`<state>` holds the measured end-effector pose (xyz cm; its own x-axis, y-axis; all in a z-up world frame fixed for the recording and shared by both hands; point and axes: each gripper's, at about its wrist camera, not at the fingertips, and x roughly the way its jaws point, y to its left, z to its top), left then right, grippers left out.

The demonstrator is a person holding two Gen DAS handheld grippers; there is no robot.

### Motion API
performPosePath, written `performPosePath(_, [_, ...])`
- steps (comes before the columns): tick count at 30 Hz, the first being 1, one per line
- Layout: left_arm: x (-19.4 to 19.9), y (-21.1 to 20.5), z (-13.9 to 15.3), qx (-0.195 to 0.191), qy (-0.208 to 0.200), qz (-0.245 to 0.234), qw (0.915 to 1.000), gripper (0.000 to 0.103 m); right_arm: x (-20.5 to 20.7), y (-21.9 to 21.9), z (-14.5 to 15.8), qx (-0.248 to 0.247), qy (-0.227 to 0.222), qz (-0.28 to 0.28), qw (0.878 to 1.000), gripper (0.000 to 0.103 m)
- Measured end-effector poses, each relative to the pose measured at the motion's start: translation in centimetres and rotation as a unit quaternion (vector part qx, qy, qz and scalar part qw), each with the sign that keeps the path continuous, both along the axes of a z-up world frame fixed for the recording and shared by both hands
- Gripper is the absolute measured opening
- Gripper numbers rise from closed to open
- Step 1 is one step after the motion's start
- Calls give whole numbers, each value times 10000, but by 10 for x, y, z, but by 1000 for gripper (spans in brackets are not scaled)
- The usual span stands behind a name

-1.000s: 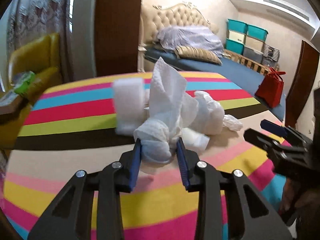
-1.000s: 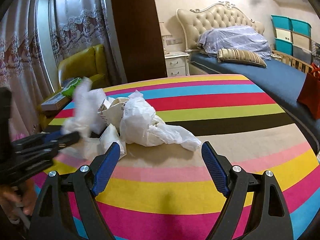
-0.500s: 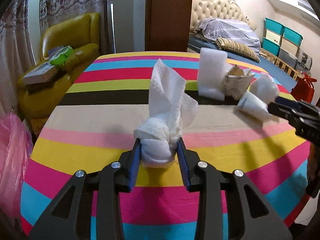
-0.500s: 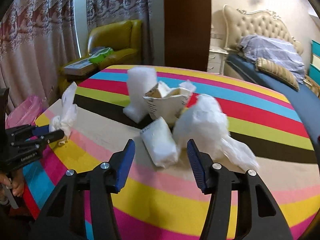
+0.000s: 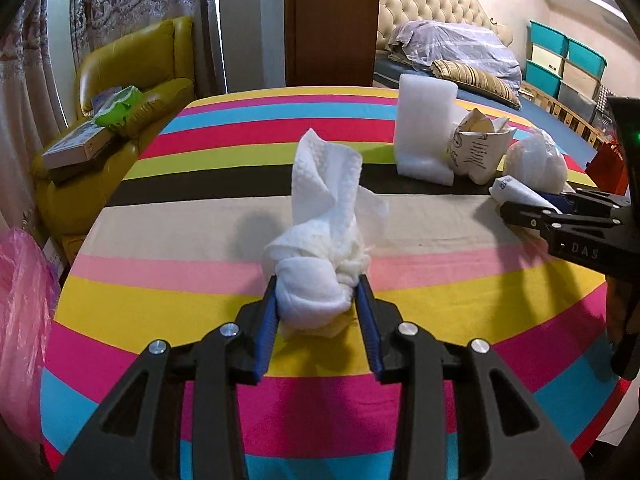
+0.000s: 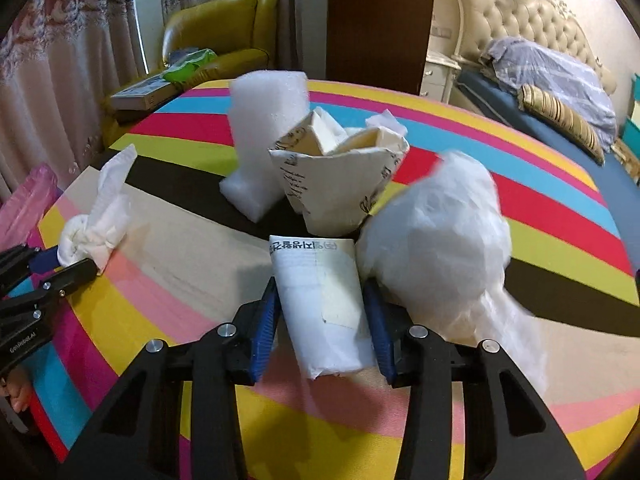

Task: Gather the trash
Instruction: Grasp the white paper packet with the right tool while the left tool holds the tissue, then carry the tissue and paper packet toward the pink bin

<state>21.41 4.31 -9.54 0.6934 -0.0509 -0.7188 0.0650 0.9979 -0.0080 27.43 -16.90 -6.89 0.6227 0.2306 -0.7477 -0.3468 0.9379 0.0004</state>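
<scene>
My left gripper is shut on a crumpled white paper towel, held just above the striped tablecloth. Its jaws are opening slightly, with the pads still against the wad. My right gripper is closing on a white printed packet, and both blue pads touch its sides. Behind the packet stand a white foam block and a crushed paper cup. A white plastic bag lies to its right. The right wrist view shows the left gripper with the towel at the left.
A pink plastic bag hangs off the table's left edge. Beyond it stands a yellow armchair piled with books. A bed and storage boxes fill the back right. A dark wooden panel rises behind the table.
My left gripper has carried the paper towel away from the pile toward the table's left side. My right gripper has moved in over the white packet and narrowed its jaws onto it.
</scene>
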Motion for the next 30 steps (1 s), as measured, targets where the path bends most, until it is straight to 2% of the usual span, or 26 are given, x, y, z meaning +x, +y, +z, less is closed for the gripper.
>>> performPosePath(9, [2, 4, -1, -110, 78, 72, 9999, 38, 1, 4, -3, -234, -10, -33, 9997, 41])
performPosePath(12, [3, 5, -1, -125, 86, 82, 9999, 38, 0, 1, -1, -94, 0, -19, 10000, 40])
performPosePath(13, [3, 6, -2, -129, 87, 82, 9998, 38, -1, -4, 1, -10, -41, -110, 9999, 35])
performPosePath(15, [2, 6, -1, -157, 94, 91, 9998, 38, -7, -9, 4, 107, -94, -188, 9997, 33])
performPosePath(19, [3, 6, -1, -197, 96, 93, 9997, 38, -34, -17, 11, 407, -283, -223, 9985, 32])
performPosePath(26, [2, 8, 0, -254, 47, 132, 9996, 35, -81, -35, 10, 744, -272, -376, 9961, 32])
performPosePath(30, [-3, 9, 4, -224, -146, 195, 9995, 35, -102, -43, 7, 899, -336, -557, 9938, 32])
